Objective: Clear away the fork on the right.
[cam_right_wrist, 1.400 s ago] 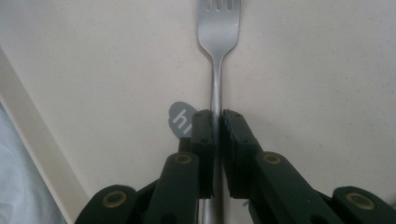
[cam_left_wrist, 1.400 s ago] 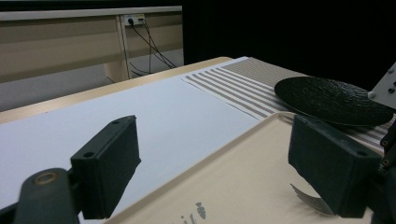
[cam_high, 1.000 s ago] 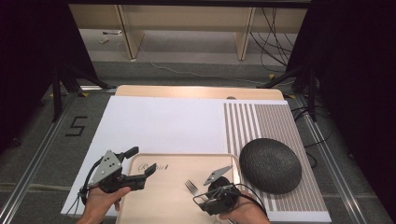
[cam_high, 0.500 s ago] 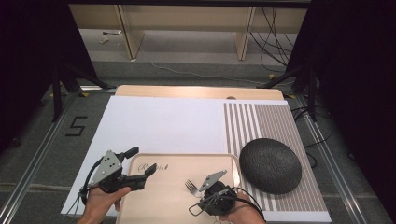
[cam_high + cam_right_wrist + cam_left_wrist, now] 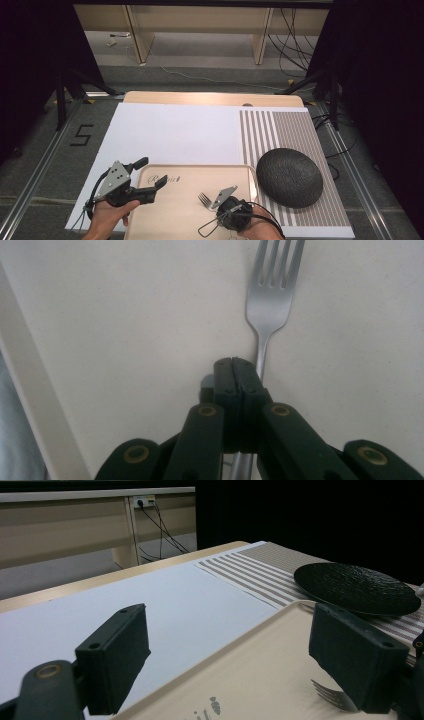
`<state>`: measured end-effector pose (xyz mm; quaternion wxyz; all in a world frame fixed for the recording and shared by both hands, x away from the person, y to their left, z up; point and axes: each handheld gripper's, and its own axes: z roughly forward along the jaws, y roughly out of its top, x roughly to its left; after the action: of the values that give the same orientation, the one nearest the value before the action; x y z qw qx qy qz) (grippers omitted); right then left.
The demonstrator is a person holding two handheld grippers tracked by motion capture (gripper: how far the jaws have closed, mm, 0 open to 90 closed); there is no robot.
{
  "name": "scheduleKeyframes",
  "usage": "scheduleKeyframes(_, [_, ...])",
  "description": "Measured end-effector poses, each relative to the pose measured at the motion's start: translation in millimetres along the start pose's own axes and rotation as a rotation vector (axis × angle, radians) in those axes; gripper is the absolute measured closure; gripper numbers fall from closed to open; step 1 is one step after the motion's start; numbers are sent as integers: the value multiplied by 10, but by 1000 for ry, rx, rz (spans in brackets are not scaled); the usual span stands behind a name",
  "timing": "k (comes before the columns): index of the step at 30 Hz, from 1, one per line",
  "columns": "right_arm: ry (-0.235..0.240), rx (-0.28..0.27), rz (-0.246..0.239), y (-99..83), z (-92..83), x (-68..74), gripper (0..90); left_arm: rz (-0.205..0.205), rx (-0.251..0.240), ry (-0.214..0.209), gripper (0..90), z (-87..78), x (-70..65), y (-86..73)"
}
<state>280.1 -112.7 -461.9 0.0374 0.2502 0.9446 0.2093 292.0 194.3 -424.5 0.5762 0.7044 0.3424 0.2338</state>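
A steel fork (image 5: pixel 204 200) lies flat on a beige tray (image 5: pixel 175 212) at the table's near edge, tines pointing away. My right gripper (image 5: pixel 216 209) is low over the fork's handle. In the right gripper view its jaws (image 5: pixel 234 367) are pressed flush together, and the fork (image 5: pixel 270 295) runs beside and under them on the tray (image 5: pixel 125 340); no grip on it shows. My left gripper (image 5: pixel 152 171) hovers open over the tray's left corner. The left gripper view has its jaws (image 5: pixel 235 655) wide apart with nothing between, and the fork tines (image 5: pixel 327 696) showing by the right jaw.
A black textured plate (image 5: pixel 289 176) rests on a striped placemat (image 5: pixel 290 130) right of the tray, also seen as plate (image 5: pixel 355 585). A white mat (image 5: pixel 170 135) covers the table's left and middle. Shelving and cables stand beyond the far edge.
The right gripper has shifted slightly left and nearer along the fork's handle. The fork and the left gripper have stayed in place.
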Motion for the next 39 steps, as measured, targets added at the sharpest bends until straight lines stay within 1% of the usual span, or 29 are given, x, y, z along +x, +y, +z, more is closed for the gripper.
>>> scheduleKeyframes(5, [-25, 17, 2, -8, -2, -22, 900, -1, 0, 1, 158, 3, 2, 0])
scheduleKeyframes(7, [-27, 12, 4, -14, -3, -37, 900, -3, -2, 0, 158, 1, 2, 1])
scheduleKeyframes(12, [-57, 24, 26, -36, -24, -95, 900, -5, -1, 1, 158, -4, 6, 0])
scheduleKeyframes(14, [-62, 22, 33, -50, -31, -132, 900, -6, -3, 1, 158, -6, 7, 1])
scheduleKeyframes(16, [-66, 23, 49, -65, -42, -162, 900, -10, -5, 3, 158, -7, 6, 1])
scheduleKeyframes(18, [-73, 24, 53, -79, -50, -192, 900, -10, -4, 3, 158, -10, 12, 2])
scheduleKeyframes(28, [-81, 36, 82, -130, -87, -283, 900, -17, -9, 12, 158, -27, 32, 5])
scheduleKeyframes(31, [-84, 40, 90, -142, -97, -304, 900, -15, -10, 11, 158, -28, 35, 5])
scheduleKeyframes(32, [-82, 42, 100, -149, -103, -315, 900, -15, -9, 11, 157, -28, 36, 5])
scheduleKeyframes(33, [-83, 40, 95, -156, -104, -327, 900, -15, -9, 11, 158, -27, 36, 4])
scheduleKeyframes(39, [-84, 50, 118, -200, -135, -392, 900, -14, -8, 13, 158, -28, 38, 4])
